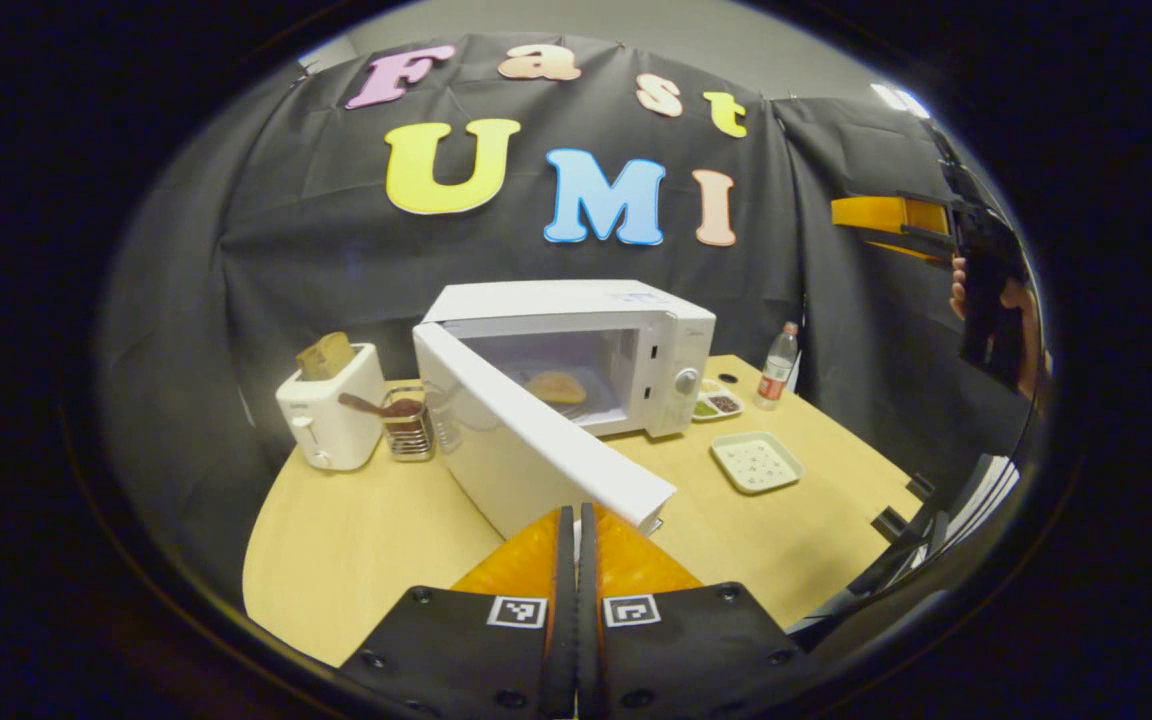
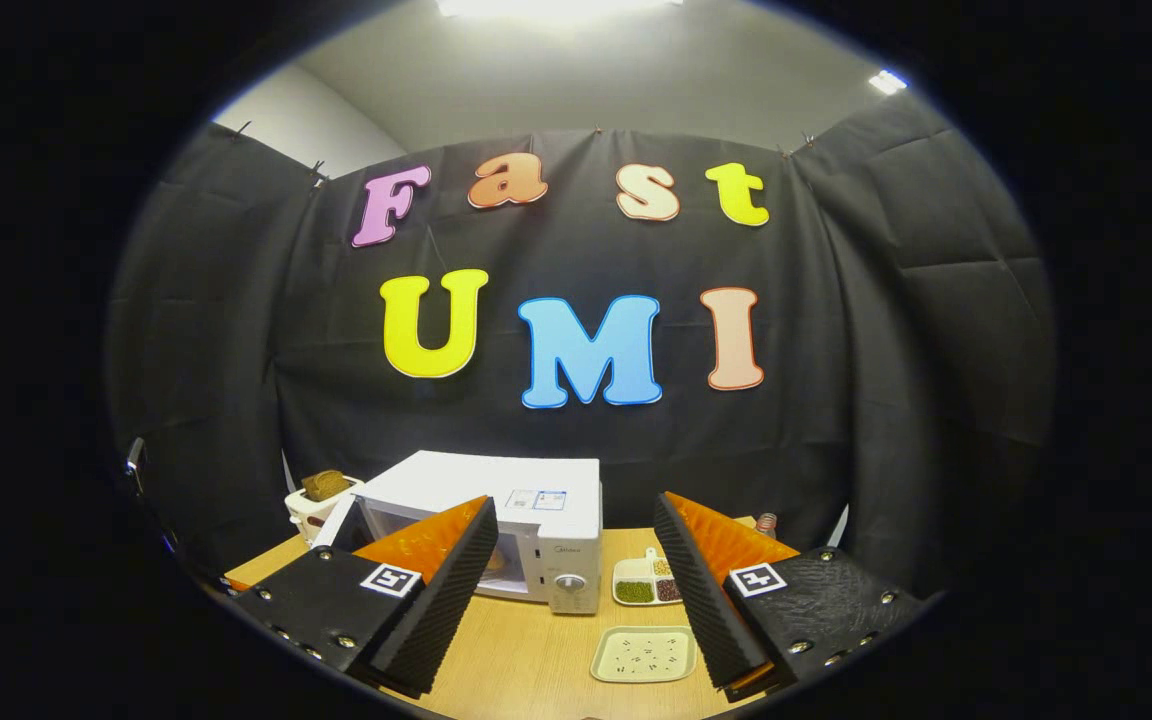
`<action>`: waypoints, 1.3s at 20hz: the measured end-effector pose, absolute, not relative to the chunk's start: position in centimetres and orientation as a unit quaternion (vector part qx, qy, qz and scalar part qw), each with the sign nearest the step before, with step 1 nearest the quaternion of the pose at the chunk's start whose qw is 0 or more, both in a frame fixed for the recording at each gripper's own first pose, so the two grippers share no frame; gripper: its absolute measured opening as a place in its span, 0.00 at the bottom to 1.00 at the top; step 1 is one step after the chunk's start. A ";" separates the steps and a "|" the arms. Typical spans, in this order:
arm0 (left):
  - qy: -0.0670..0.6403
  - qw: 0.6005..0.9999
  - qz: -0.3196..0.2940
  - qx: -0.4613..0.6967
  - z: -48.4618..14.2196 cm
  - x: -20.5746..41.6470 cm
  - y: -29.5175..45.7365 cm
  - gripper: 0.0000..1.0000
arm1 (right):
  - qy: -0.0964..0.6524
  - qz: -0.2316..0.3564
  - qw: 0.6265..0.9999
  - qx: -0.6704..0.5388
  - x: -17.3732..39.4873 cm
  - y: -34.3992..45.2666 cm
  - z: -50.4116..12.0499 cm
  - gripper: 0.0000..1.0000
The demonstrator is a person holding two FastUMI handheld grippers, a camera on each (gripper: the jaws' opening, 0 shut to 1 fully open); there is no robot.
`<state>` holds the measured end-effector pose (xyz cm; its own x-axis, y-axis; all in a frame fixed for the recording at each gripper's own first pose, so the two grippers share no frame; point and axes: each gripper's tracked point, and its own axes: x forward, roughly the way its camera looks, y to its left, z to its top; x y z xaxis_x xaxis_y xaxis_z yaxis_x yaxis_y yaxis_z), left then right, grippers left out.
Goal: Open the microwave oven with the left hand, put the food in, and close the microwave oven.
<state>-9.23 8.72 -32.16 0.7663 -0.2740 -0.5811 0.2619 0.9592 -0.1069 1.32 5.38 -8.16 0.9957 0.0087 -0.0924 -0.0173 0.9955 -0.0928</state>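
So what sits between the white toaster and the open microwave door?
In the left gripper view, a wire basket holding a brown spoon stands between the white toaster and the open white microwave door.

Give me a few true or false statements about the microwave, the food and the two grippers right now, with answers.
1. The microwave door is shut. False: it stands open.
2. Food lies inside the microwave. True.
3. The left gripper has its jaws closed together. True.
4. The right gripper holds the food. False: its jaws are spread wide and empty.
5. The toaster has bread in its slot. True.
6. The square plate carries the food. False: the plate is bare.
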 end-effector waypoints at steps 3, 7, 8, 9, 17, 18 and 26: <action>0.311 0.936 -0.162 -0.010 -32.5 -7.9 6.7 0.06 | 0.047 0.001 0.998 -0.042 1.6 4.4 -8.2 0.96; 0.315 0.932 -0.181 -0.008 -33.0 -6.0 4.6 0.05 | 0.050 -0.004 0.998 -0.035 2.3 3.3 -8.5 0.96; 0.315 0.931 -0.185 -0.005 -33.1 -5.5 4.0 0.07 | 0.051 -0.005 0.998 -0.035 2.5 3.1 -8.6 0.96; 0.315 0.930 -0.190 -0.003 -33.2 -5.1 3.4 0.07 | 0.052 -0.006 0.998 -0.035 2.6 2.9 -8.6 0.96; 0.313 0.924 -0.219 0.001 -34.1 -0.9 -0.9 0.07 | 0.054 -0.014 0.998 -0.035 4.0 0.4 -8.9 0.98; 0.312 0.924 -0.220 0.000 -34.0 -0.3 -1.2 0.07 | 0.053 -0.016 0.998 -0.033 4.0 0.0 -8.9 0.96; 0.314 0.923 -0.223 -0.008 -35.4 4.3 -3.9 0.08 | 0.056 -0.031 0.997 -0.040 4.4 -2.8 -9.3 0.98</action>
